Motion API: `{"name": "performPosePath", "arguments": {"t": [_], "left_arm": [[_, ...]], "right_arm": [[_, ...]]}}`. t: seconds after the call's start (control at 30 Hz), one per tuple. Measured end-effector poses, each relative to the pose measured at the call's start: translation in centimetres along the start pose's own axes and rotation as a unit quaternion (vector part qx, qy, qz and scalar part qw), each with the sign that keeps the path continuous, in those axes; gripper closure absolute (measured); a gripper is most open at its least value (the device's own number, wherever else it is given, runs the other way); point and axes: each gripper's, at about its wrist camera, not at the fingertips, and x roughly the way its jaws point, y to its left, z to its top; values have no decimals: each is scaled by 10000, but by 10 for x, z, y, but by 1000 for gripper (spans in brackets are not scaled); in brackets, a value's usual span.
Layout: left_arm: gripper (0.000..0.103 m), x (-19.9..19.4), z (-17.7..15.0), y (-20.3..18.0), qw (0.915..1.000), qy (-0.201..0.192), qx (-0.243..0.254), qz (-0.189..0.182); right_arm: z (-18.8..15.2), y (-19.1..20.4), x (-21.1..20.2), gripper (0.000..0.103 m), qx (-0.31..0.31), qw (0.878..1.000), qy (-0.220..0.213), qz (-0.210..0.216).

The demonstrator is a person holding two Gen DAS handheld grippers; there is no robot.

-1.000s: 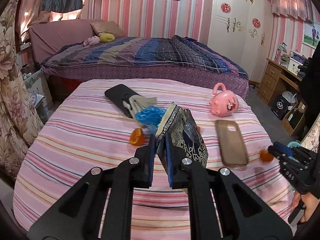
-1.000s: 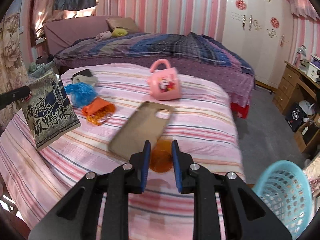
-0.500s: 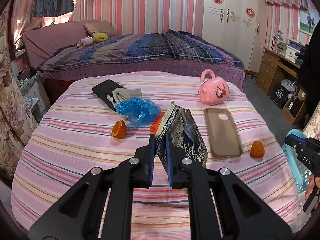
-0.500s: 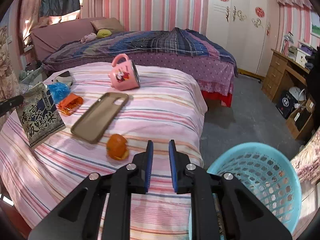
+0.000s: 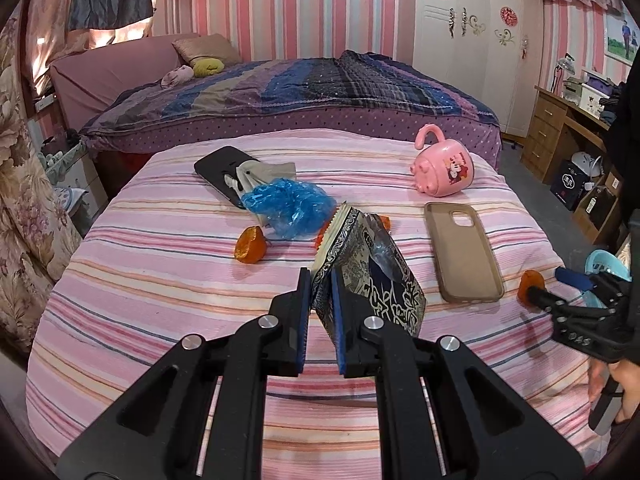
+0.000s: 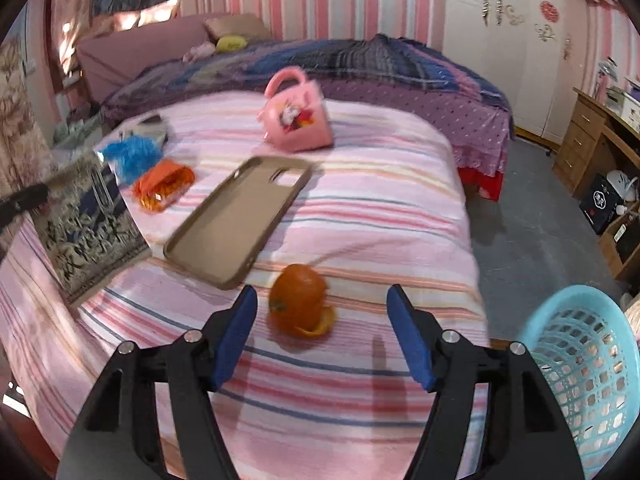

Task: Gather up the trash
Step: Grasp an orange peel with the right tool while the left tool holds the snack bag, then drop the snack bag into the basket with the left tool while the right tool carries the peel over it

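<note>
The right hand-held gripper [image 6: 322, 334], jaws wide, should straddle the orange peel [image 6: 299, 301] just beside the phone case [image 6: 240, 216]; the left hand-held gripper [image 5: 320, 312] clamps the snack bag [image 5: 368, 276].

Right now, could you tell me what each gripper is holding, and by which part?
The left gripper pinches the snack bag at its edge; the right gripper holds nothing.

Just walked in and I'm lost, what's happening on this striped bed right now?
A person with a gripper in each hand is clearing trash off the bed. The left gripper is shut on a snack bag, held above the bedspread. The right gripper is open, its fingers either side of an orange peel lying near the bed's edge. A blue basket waits on the floor beside it.
</note>
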Motion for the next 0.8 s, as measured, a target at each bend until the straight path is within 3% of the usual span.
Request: {"name": "performPosePath", "arguments": {"t": [0.07, 0.2, 0.47, 0.67, 0.8], "left_arm": [[94, 0, 1, 2, 10000, 3, -24, 14], [94, -4, 3, 3, 9999, -62, -84, -18], [94, -25, 11, -23, 9988, -366, -70, -307], [94, -47, 18, -87, 9951, -707, 261, -643], [94, -56, 19, -145, 9900, -802, 327, -1112]], "right_arm": [[0, 4, 7, 60, -54, 9998, 175, 84], [2, 6, 1, 75, -151, 9998, 101, 114], [-4, -27, -46, 77, -26, 9986, -429, -295], [-21, -97, -92, 77, 382, 9914, -680, -1048], [-34, -141, -100, 77, 727, 9855, -607, -1409]]}}
